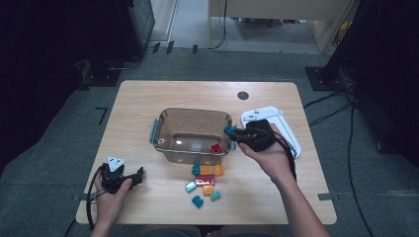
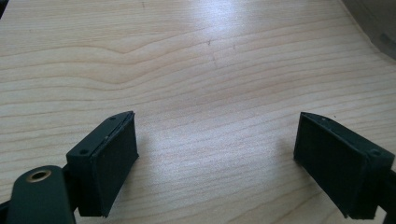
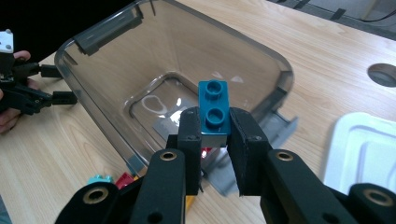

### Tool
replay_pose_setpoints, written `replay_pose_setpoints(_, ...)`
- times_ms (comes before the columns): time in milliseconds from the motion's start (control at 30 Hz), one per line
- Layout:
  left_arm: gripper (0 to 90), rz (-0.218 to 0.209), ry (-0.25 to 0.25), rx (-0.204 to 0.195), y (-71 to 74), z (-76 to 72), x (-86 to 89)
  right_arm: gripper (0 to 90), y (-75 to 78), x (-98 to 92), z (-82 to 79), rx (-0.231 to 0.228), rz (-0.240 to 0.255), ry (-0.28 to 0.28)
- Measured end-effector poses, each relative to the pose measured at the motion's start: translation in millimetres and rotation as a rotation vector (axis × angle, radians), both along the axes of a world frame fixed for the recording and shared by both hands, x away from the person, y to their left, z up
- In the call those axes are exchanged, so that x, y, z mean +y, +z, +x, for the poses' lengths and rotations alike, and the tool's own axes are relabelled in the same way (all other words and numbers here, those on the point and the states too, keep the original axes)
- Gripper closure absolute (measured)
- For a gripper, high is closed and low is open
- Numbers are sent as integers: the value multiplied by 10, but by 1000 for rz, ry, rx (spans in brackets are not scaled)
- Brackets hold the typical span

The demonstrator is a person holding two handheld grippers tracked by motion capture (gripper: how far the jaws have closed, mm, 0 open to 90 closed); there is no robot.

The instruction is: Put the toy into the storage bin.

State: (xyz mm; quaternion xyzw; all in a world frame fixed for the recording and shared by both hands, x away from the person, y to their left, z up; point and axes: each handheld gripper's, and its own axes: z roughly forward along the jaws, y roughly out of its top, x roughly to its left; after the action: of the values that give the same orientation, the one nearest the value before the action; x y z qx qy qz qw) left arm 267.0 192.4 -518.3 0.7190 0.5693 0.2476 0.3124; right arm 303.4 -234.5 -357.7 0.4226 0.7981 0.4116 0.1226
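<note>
My right gripper (image 3: 215, 126) is shut on a dark teal two-stud brick (image 3: 213, 113), held over the near right rim of the clear plastic bin (image 3: 112, 140); in the high view this gripper (image 1: 232, 132) sits at the bin's (image 1: 170, 114) right edge with the teal brick (image 1: 230, 131) at its tip. A red brick (image 1: 216, 147) lies inside the bin. My left gripper (image 2: 215, 158) stands open over bare wood, and in the high view it (image 1: 140, 174) rests at the table's front left. Several loose bricks (image 1: 204, 179) lie in front of the bin.
A white lid (image 1: 269, 118) lies right of the bin, under my right hand. A round cable hole (image 1: 242, 95) is in the table behind it. The wooden table (image 1: 138, 98) has open room at left and back.
</note>
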Motion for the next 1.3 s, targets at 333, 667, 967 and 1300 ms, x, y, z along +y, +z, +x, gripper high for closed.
replay_pose_setpoints(333,132,-1,0,-1,-1,0,1,766,-86,307,178,27,-36,45)
replay_pose_setpoints(667,133,0,-1,-1,-1,-2,1,646,-205,445,338,55,-35,43)
replay_pose_setpoints(967,132,-1,-1,-1,0,-1,1,472,-172,333,240,67,-10,47)
replay_pose_setpoints(1300,133,0,-1,-1,0,-1,1,250,-225,62,51,68,5,-5)
